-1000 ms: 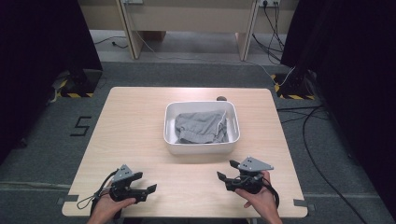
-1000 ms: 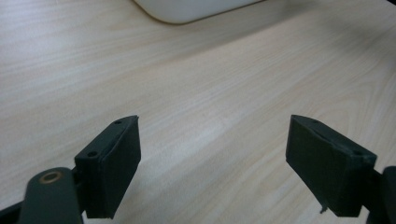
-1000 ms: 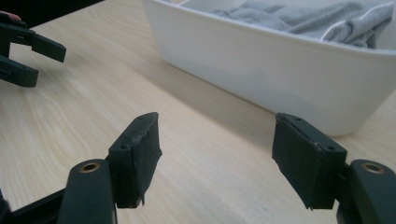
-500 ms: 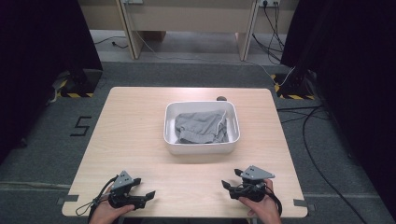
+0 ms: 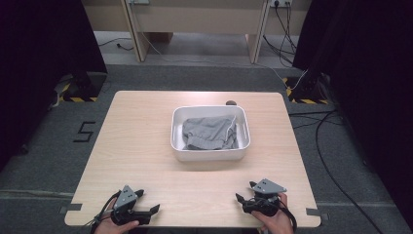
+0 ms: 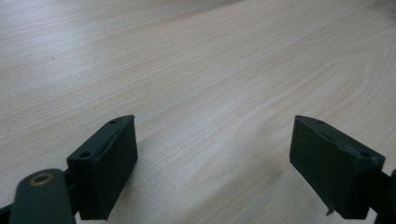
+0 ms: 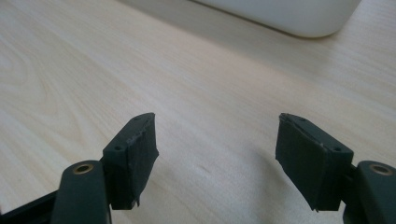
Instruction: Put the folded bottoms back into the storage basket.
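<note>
While both hands sit at the near edge of the counter (image 5: 146,146), the left hand-held gripper (image 5: 148,202) rests low over the pale wood with its jaws spread wide and nothing between them; its own view shows bare wood grain (image 6: 210,93) between the two black pads. The right hand-held gripper (image 5: 245,191), held in the right hand (image 5: 272,219), also has its jaws well apart and empty, pointing forward.

Ahead of the two grippers, about midway between them and well apart from both, a white tub (image 5: 209,153) stands on the counter with a crumpled grey cloth (image 5: 209,132) lying inside it. Just beyond the tub's far right corner a small dark object (image 5: 231,103) sits on the wood; what it is cannot be told.

Around the counter lies grey carpet with a painted figure 5 (image 5: 84,131) to the left, dark curtains (image 5: 360,58) on both sides, cables (image 5: 321,131) to the right, and wooden furniture legs (image 5: 134,34) at the back.

From the right gripper view the tub's curved white wall (image 7: 280,14) is seen close and low, its contents hidden, whereas the high view looks into it.
</note>
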Tool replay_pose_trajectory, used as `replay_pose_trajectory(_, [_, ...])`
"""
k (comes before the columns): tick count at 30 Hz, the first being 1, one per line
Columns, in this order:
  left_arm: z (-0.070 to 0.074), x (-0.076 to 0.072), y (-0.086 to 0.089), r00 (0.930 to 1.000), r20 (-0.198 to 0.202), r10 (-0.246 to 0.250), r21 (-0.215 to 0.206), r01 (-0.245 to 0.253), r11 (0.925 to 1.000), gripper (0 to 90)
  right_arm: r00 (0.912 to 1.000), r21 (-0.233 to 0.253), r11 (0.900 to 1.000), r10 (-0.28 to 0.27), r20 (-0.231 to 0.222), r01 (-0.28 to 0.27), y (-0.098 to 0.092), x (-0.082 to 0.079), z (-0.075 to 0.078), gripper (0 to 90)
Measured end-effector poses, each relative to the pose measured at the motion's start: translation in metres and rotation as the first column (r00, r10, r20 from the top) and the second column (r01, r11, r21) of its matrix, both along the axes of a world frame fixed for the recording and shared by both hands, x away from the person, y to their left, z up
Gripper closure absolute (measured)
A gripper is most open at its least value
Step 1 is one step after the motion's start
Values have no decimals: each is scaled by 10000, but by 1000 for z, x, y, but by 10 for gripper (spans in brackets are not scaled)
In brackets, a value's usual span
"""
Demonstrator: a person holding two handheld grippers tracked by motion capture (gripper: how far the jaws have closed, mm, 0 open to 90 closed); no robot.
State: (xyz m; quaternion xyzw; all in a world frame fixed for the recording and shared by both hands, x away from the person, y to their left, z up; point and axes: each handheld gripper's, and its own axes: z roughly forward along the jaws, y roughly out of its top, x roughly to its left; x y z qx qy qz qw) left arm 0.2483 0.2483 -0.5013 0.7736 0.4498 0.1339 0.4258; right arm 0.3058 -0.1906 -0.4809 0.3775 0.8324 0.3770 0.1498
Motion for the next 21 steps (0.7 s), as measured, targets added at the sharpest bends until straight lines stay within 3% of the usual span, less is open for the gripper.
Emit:
replay_pose_trajectory(4, [-2, -5, -4, 9989, 374, -281, 580, 259, 9980, 147, 9996, -427, 9990, 148, -255, -159, 2, -3, -5, 257])
replay_pose_trajectory(6, [-2, -6, -6, 9980, 513, -369, 898, 322, 9954, 143, 9996, -384, 9991, 188, -189, -195, 3, -5, -6, 239])
replay_pose_trajectory(10, [-2, -6, -7, 9980, 523, -355, 883, 307, 9956, 140, 9996, -306, 9991, 273, -109, -277, 4, -7, -8, 192])
replay_pose_trajectory(21, [-3, -6, -7, 9979, 530, -369, 884, 321, 9956, 139, 9997, -266, 9993, 253, -73, -255, 4, -8, -8, 193])
